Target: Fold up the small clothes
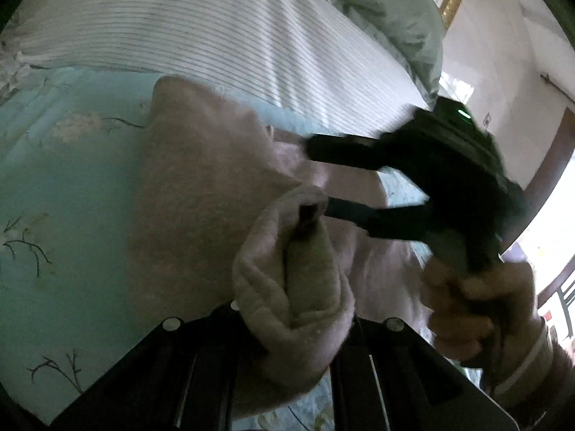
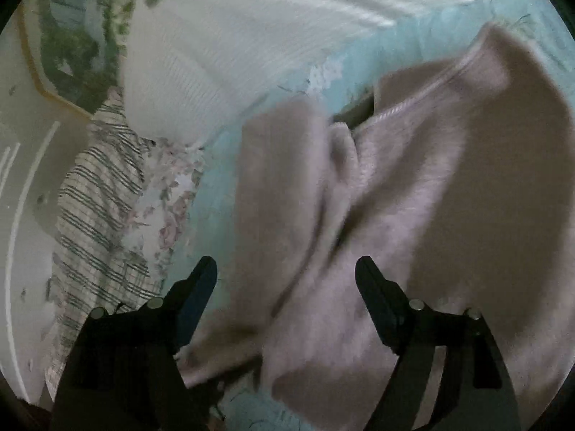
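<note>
Both claws are matte black plastic with flat, tapering fingers and round silver screw heads at the finger bases. The right claw (image 1: 320,176) carries a small green light at its two o'clock. The right hand (image 1: 470,309) shows bare skin and a pale ribbed cuff.

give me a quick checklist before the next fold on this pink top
1. Left hand-held gripper has a grip: ok, a bunch of the pink top is pinched between its fingers.
2. Right hand-held gripper ready to grab: ok, wide open, nothing held.
3. Cloth within the right one's reach: ok, the top lies just past its fingertips in the right wrist view.
4. Top lying flat: not ok, it is bunched and creased, one part lifted.
5. Zipper closed: cannot tell, too blurred.
6. Space on the blue sheet for folding: ok, bare sheet beside the top; the striped white bedding sits beyond it.
</note>
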A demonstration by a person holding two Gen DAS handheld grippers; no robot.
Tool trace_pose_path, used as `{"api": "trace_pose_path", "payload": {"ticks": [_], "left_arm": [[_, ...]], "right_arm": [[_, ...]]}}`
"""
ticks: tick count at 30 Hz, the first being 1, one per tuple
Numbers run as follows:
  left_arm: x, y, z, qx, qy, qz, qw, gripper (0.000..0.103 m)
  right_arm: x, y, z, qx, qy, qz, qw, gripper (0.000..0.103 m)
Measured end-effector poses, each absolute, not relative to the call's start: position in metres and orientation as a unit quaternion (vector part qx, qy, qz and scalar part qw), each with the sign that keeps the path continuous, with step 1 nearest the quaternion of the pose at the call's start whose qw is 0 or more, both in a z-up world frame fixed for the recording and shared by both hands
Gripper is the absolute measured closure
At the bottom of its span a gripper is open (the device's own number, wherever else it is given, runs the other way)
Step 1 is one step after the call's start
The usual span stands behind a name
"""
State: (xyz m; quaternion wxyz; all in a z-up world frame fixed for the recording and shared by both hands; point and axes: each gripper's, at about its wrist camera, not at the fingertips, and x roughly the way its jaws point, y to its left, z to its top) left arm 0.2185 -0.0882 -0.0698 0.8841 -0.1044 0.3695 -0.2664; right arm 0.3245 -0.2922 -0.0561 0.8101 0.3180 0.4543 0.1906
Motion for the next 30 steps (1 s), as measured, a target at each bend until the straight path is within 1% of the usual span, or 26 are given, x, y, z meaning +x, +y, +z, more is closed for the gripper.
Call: {"api": "trace_pose_path", "payload": {"ticks": [3,5,6,7,8,11,14,16,19,21,25,30], "left_arm": [[0.216,-0.090,-0.068,-0.090,0.367,-0.268,0.886,0.096],[0.215,-0.088,-0.069,-0.086,0.368,-0.270,0.886,0.096],[0.216,-0.087,-0.069,-0.084,0.370,-0.269,0.885,0.096],[0.216,-0.087,-0.068,-0.083,0.371,-0.268,0.885,0.096],[0.216,-0.088,-0.067,-0.081,0.371,-0.268,0.885,0.096],[0.215,-0.087,-0.054,-0.077,0.364,-0.266,0.889,0.096],[0.210,-0.093,-0.033,-0.088,0.352,-0.290,0.886,0.096],[0.207,-0.106,-0.023,-0.091,0.347,-0.312,0.880,0.096],[0.204,-0.137,-0.018,-0.089,0.349,-0.342,0.868,0.095],[0.204,-0.157,-0.022,-0.080,0.355,-0.353,0.862,0.095],[0.209,-0.193,-0.043,-0.063,0.383,-0.367,0.846,0.095],[0.214,-0.218,-0.057,-0.047,0.403,-0.367,0.837,0.095]], "right_arm": [[0.347,-0.280,-0.063,0.305,0.459,0.190,0.812,0.023],[0.361,-0.273,-0.062,0.290,0.458,0.184,0.820,0.032],[0.370,-0.268,-0.063,0.280,0.462,0.179,0.822,0.047],[0.379,-0.265,-0.065,0.271,0.468,0.174,0.823,0.072],[0.384,-0.263,-0.065,0.266,0.472,0.172,0.823,0.081],[0.390,-0.264,-0.052,0.259,0.460,0.180,0.830,0.084],[0.374,-0.274,-0.015,0.237,0.420,0.198,0.853,0.084],[0.361,-0.289,0.007,0.224,0.401,0.199,0.866,0.084],[0.345,-0.320,0.022,0.201,0.393,0.176,0.880,0.084],[0.339,-0.340,0.020,0.200,0.396,0.160,0.882,0.084],[0.326,-0.387,-0.007,0.224,0.416,0.114,0.874,0.084],[0.317,-0.408,-0.030,0.241,0.424,0.101,0.867,0.085]]}}
